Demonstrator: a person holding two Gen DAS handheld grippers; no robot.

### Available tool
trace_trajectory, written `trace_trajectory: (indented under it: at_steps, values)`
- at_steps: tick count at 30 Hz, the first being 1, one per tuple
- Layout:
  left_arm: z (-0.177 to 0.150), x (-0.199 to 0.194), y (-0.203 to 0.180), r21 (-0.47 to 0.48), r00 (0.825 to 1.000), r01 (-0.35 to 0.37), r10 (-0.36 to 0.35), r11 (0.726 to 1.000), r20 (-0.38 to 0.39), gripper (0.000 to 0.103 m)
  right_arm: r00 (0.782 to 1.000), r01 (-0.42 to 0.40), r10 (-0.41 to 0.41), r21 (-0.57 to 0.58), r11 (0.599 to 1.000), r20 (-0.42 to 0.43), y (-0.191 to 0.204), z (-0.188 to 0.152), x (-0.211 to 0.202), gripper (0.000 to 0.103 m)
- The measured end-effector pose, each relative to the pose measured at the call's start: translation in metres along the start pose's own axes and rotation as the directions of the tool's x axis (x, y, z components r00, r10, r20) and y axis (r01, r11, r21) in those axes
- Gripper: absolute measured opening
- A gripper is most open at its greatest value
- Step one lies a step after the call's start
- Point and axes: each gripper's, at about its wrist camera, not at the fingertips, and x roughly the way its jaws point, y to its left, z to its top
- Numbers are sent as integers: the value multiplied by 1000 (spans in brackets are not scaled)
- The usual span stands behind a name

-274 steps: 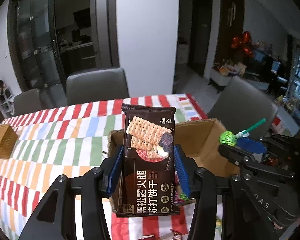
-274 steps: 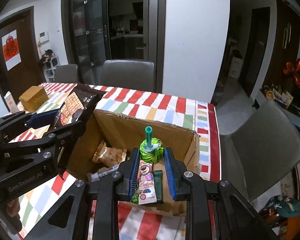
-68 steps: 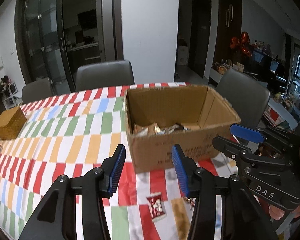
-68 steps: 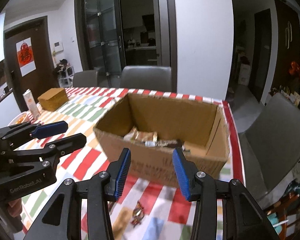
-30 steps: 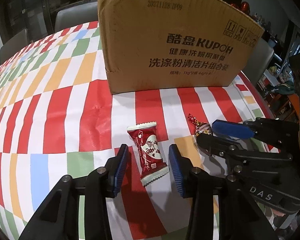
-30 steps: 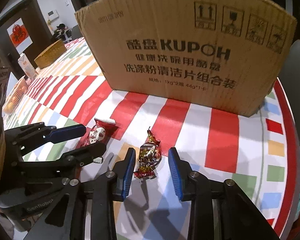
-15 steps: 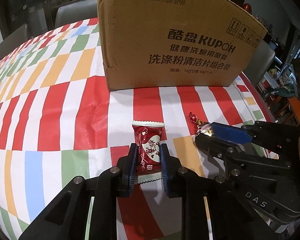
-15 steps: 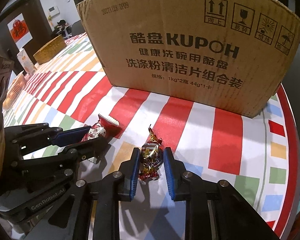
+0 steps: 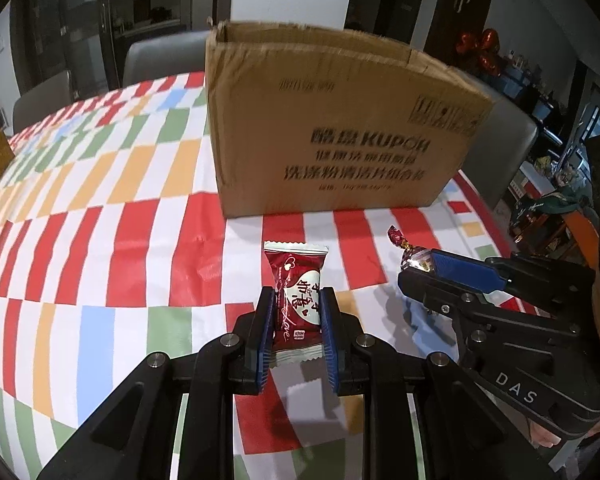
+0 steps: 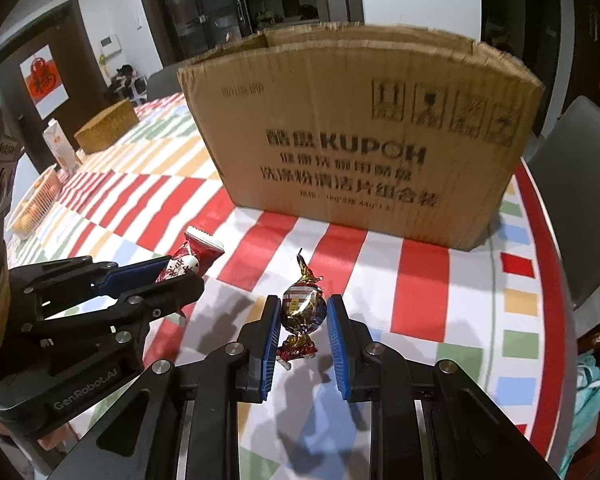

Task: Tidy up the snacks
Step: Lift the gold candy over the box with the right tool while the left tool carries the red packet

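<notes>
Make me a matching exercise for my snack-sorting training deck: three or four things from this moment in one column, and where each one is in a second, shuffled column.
Things
1. red pillow-pack candy
2. foil twist-wrapped candy
3. cardboard box
4. woven basket

Places
A. standing on the striped tablecloth, just beyond both claws
B. clamped in the left claw
C. far side of the table, beside a carton
D. clamped in the right claw

Pairs: 1-B, 2-D, 3-A, 4-C

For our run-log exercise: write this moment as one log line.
left gripper: shut on red packet | right gripper: shut on foil candy | box: behind
</notes>
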Motion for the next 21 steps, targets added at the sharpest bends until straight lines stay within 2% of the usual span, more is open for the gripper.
trace_trajectory:
  at_steps: [10, 21]
  values:
    - [11, -38, -13, 32, 995, -4, 0, 999, 98, 23, 996, 10, -12, 17, 1000, 91, -4, 9, -39, 25]
    - [26, -76, -26, 55, 979, -6, -6, 998, 204, 23, 976, 23, -25, 13, 1000, 216, -5, 27, -85, 25]
